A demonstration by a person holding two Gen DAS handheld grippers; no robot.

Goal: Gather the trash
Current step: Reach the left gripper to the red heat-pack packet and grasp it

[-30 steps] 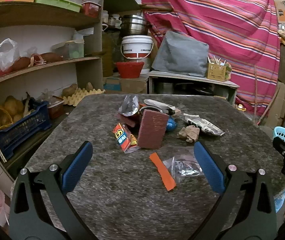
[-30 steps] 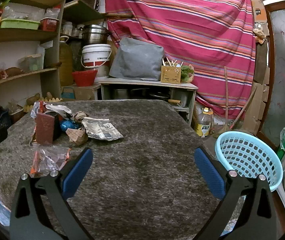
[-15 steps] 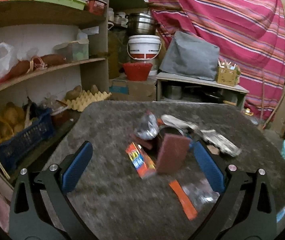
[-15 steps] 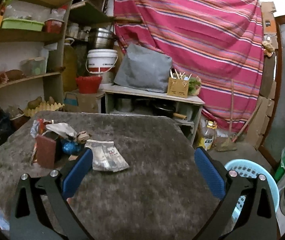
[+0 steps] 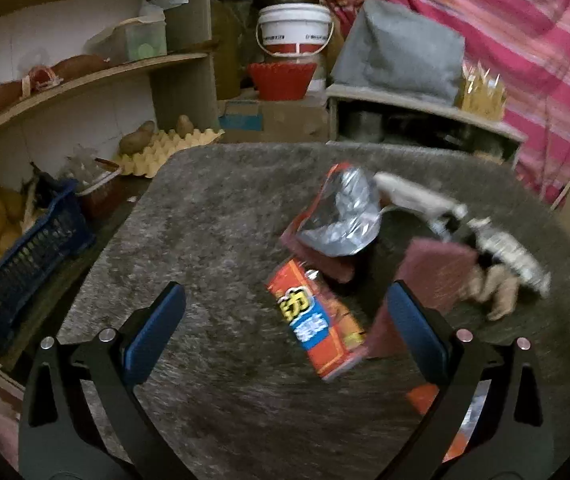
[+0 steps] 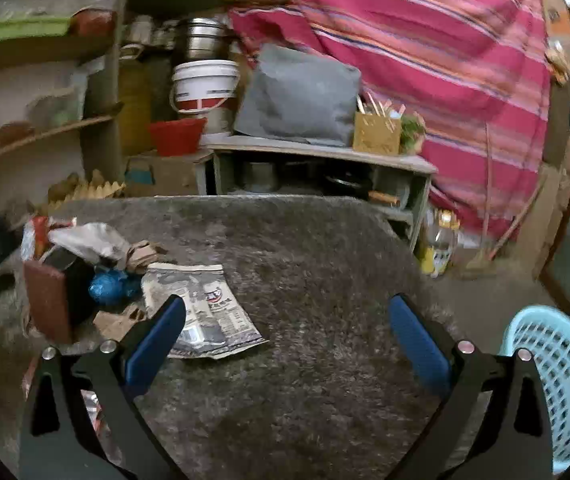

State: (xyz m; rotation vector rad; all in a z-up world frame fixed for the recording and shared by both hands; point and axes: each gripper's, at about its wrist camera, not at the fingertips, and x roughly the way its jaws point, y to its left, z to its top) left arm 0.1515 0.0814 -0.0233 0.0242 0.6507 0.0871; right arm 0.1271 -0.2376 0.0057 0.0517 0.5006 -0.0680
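Note:
Trash lies in a heap on the grey carpeted table (image 5: 213,216). In the left wrist view my left gripper (image 5: 285,332) is open, and the orange-and-blue snack wrapper (image 5: 317,320) lies between its fingers. Behind it are a silver foil bag (image 5: 343,216), a maroon pad (image 5: 433,276) and a crumpled brown paper (image 5: 497,292). In the right wrist view my right gripper (image 6: 285,336) is open over bare carpet, with a grey printed packet (image 6: 205,312) by its left finger. A blue crumpled wrapper (image 6: 107,286) and the maroon pad (image 6: 47,300) sit further left.
A light blue basket (image 6: 557,380) stands off the table's right edge. Shelves with potatoes, an egg tray (image 5: 165,148) and a dark blue crate (image 5: 25,256) line the left. Behind the table are a low bench (image 6: 317,152), a white bucket (image 6: 205,84) and a striped curtain.
My left gripper has moved forward and left toward the heap, so the orange wrapper now lies between its fingers. My right gripper has advanced toward the grey packet. Both stayed open.

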